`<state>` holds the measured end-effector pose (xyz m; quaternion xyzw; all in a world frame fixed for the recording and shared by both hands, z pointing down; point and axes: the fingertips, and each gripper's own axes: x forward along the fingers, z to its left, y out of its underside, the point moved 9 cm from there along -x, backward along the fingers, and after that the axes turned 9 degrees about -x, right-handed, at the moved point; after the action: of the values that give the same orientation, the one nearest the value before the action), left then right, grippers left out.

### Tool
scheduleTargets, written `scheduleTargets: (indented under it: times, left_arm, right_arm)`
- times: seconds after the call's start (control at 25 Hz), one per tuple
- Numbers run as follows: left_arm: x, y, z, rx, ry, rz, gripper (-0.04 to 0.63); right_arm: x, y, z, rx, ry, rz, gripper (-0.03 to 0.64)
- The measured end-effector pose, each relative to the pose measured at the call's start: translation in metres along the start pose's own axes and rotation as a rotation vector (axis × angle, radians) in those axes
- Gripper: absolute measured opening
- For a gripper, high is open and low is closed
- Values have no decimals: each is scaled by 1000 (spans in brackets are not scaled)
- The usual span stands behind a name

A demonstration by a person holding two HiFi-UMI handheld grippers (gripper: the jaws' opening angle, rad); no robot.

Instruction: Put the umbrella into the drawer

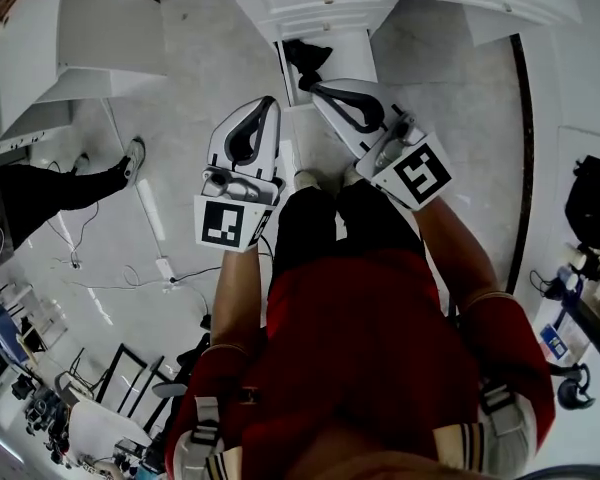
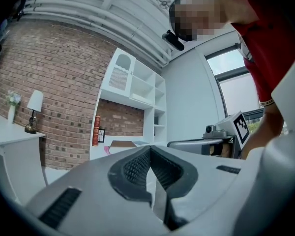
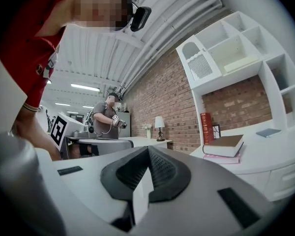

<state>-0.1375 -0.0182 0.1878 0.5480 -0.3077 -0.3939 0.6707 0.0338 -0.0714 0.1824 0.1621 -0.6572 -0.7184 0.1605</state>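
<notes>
Nearly done, I reckon
A dark shape (probably the umbrella (image 1: 304,56)) lies in the open drawer (image 1: 353,56); left gripper (image 1: 268,108) and right gripper (image 1: 320,92) are clenched on nothing.

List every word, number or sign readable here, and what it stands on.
No readable words or numbers.
Left white cube with black square marker: pattern only, no letters.
Right white cube with black square marker: the same.
Red book spine: any print too small to read.
</notes>
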Motion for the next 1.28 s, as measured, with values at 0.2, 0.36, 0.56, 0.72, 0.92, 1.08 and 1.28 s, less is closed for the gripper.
scheduleTargets:
  times: [0.2, 0.36, 0.56, 0.72, 0.92, 1.08, 1.28]
  left_arm:
    - [-4, -38, -14, 8, -1, 13, 6]
    - [-6, -64, -22, 22, 4, 6, 6]
    - [-5, -85, -37, 37, 16, -11, 6]
    - [-5, -92, -50, 40, 28, -10, 6]
    - [-15, -99, -66, 46, 38, -14, 6]
    - [-22, -104, -74, 52, 38, -18, 6]
    - [-27, -109, -80, 60, 41, -24, 6]
  right_arm:
    - [-10, -42, 2, -2, 10, -7, -2]
    - [-17, -70, 2, -12, 13, -18, -2]
    - [-29, -94, 3, -25, 16, -32, -2]
    - [-36, -106, 6, -30, 14, -46, -1]
    - [-50, -121, 10, -36, 24, -74, -2]
    - [-61, -129, 12, -49, 35, -87, -2]
    - [-78, -131, 14, -59, 60, -77, -2]
